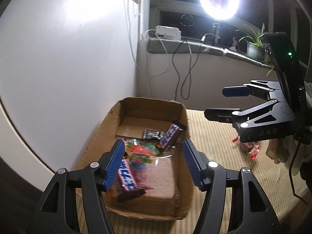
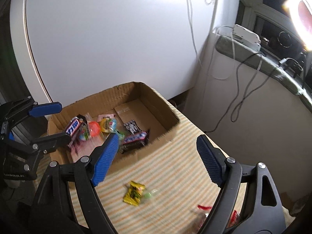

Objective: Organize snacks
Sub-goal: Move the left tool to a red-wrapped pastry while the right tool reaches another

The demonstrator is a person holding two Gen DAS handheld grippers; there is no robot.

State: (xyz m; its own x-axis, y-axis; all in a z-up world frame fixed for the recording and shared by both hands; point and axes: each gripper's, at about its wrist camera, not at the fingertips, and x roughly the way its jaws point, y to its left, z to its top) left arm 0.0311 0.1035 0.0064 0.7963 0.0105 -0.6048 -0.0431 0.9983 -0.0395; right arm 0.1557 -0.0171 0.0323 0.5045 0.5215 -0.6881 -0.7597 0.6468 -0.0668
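So: both hand-held grippers empty, jaws apart. Left hand-held gripper (image 1: 154,163) over cardboard box (image 1: 91,148) holding snacks (image 2: 91,131), so drops land inside. Right hand-held gripper (image 2: 156,159) nr box's right wall; yellow packet (image 2: 134,194) loose on striped worktop (image 2: 175,165) — prob next.

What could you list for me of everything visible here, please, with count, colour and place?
cardboard box: one, brown, open, on the striped cloth
chocolate bars: at least two, brown with blue-white print, in the box
other sweets: several, mixed colours, in the box
yellow packet: one, on the cloth outside the box
red wrappers: a few, on the cloth
ring light: one, lit, on the sill
potted plant: one, green, on the sill
left gripper: open, empty, over the box
right gripper: open, empty
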